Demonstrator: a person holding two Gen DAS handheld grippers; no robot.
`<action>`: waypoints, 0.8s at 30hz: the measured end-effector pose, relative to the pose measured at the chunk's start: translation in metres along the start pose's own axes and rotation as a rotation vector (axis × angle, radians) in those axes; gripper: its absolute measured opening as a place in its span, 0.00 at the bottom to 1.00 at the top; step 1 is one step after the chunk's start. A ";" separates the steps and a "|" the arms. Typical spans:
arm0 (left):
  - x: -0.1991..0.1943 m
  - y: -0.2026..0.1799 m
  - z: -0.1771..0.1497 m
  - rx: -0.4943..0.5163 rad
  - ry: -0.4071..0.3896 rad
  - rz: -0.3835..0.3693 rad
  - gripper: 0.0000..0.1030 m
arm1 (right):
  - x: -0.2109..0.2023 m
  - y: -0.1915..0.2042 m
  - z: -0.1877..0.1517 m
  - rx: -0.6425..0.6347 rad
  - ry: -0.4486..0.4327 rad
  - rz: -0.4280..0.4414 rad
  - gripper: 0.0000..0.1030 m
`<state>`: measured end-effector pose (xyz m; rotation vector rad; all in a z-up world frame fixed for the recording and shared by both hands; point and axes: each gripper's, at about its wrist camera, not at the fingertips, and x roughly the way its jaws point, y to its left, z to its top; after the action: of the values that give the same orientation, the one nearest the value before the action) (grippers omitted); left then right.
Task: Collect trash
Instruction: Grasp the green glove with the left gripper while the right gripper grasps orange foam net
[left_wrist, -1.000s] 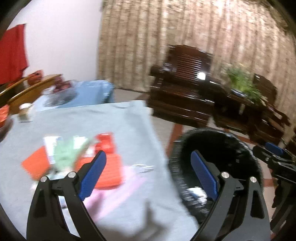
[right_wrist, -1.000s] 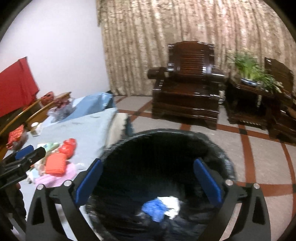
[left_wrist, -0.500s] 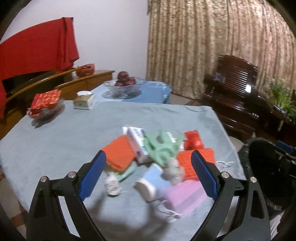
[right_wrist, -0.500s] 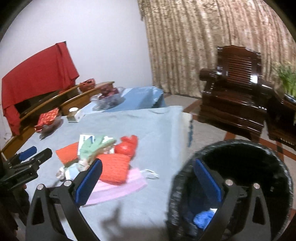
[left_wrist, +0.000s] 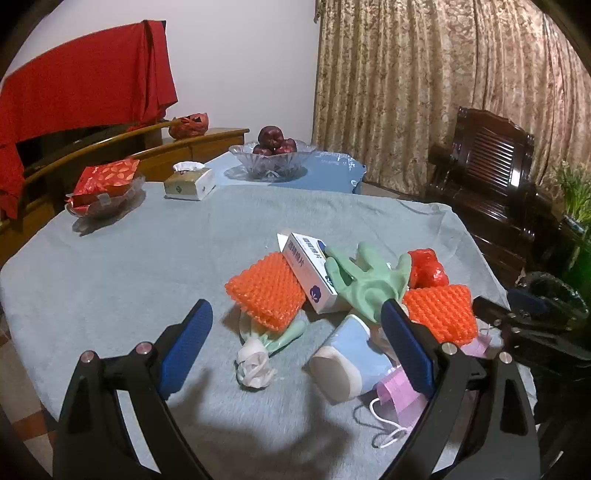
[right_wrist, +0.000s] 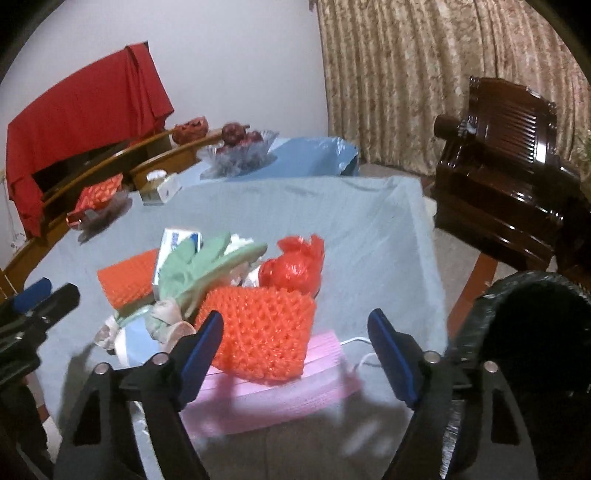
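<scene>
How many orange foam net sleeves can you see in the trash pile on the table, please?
2. One orange foam net lies at the pile's left, against the white box. The other lies at the right, on the pink mask. More could be hidden underneath.

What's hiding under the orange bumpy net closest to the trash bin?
A pink face mask lies under the orange foam net. Its far part is covered, so anything else beneath stays hidden.
</scene>
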<state>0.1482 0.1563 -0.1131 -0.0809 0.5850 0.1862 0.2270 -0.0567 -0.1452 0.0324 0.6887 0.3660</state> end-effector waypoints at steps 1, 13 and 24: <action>0.002 -0.001 -0.001 0.000 0.000 0.001 0.87 | 0.005 -0.001 -0.001 0.003 0.012 0.001 0.68; 0.026 -0.004 -0.007 -0.016 0.052 -0.020 0.79 | 0.025 -0.001 -0.013 -0.021 0.085 0.060 0.26; 0.048 -0.050 -0.004 0.028 0.081 -0.126 0.74 | 0.009 -0.015 -0.007 -0.001 0.049 0.071 0.06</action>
<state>0.1949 0.1136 -0.1418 -0.0986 0.6611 0.0528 0.2341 -0.0683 -0.1582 0.0473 0.7374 0.4366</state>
